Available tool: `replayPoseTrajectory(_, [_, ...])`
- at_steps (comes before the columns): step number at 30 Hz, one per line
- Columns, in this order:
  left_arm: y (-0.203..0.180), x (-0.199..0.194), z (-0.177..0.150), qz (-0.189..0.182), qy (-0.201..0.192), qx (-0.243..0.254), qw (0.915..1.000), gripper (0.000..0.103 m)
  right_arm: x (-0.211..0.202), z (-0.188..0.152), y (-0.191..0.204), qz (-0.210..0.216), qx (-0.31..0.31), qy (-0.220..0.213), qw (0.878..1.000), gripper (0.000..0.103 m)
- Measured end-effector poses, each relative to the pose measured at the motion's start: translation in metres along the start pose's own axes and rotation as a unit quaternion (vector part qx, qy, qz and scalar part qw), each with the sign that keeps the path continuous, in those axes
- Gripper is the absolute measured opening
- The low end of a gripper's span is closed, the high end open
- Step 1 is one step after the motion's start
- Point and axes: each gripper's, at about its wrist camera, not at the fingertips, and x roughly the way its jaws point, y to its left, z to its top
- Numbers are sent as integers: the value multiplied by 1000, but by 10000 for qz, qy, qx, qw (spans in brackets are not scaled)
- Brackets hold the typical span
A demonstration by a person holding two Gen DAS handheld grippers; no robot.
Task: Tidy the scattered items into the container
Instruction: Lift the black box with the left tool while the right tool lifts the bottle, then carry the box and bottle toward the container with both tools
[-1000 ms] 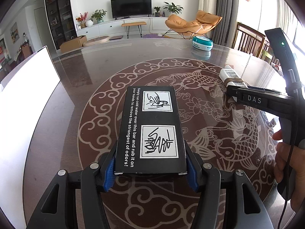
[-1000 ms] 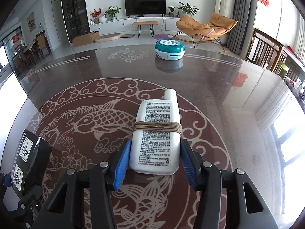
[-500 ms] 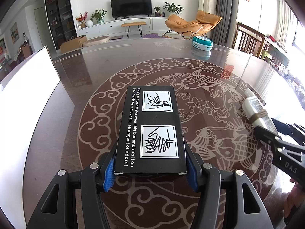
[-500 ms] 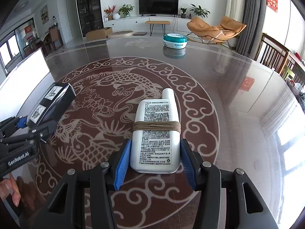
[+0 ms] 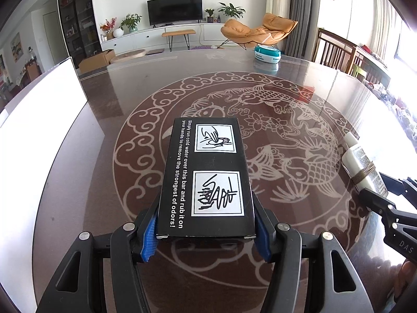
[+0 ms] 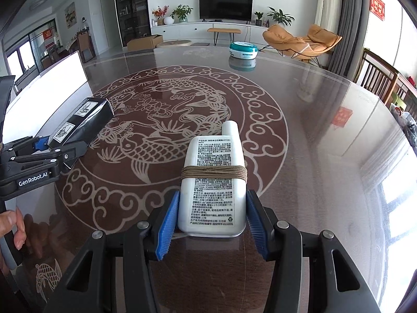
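Carry step, both loads lifted off the counter [image 5: 325, 96].

1. My left gripper [image 5: 206, 230]: clenched on the black box [image 5: 208, 174], nearest the white container [image 5: 39, 120].
2. My right gripper [image 6: 211, 220]: clenched on the white bottle [image 6: 215, 182], well apart from that container, farther right.
3. Teal tin [image 6: 243, 49]: far edge, untouched.

Next, I judge: bring each over the container, lower, release.

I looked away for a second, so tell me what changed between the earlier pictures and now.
The right hand-held gripper carried the white bottle from beside the black box out to the right and nearer, seen from the left wrist view. Nothing was taken or let go. The left hand-held gripper still clamps the box; the teal round tin has not moved on the table.
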Motion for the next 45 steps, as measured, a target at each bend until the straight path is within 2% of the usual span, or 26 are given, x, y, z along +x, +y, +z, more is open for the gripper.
replayPoseTrajectory(10, [1,-30,-36,-102,6,122,9999,59,-13,-18,2,-5,-33,3,10000,52])
replayPoseTrajectory(25, [2,-54,-67,-169,-24,267,9995,59,-27,-42,7,7,-112,1,9999,52])
replayPoseTrajectory(27, [3,-55,-68,-187,58,231,9995,62,-28,-44,7,16,-117,5,9999,52])
replayPoseTrajectory(28, [2,-55,-68,-222,162,218,9994,73,-27,-45,8,36,-119,14,9999,53])
replayPoseTrajectory(29, [2,-53,-68,-276,326,237,9988,84,-27,-44,7,102,-130,39,9999,63])
replayPoseTrajectory(30, [2,-50,-69,-358,544,279,9975,103,-25,-44,9,168,-191,112,9996,74])
replayPoseTrajectory(31, [1,-49,-69,-370,683,390,9962,103,-20,-44,12,212,-278,303,9989,101])
replayPoseTrajectory(33, [-2,-50,-70,-424,927,625,9928,103,-17,-43,16,284,-491,482,9972,103])
replayPoseTrajectory(36, [-2,-52,-66,-515,1182,668,9894,103,-13,-39,14,348,-614,800,9943,103])
replayPoseTrajectory(39, [-5,-50,-58,-616,1292,635,9877,103,-7,-32,13,395,-729,1067,9908,103])
replayPoseTrajectory(45, [-20,-35,-39,-452,1463,789,9851,103,9,-15,12,471,-988,1677,9797,103])
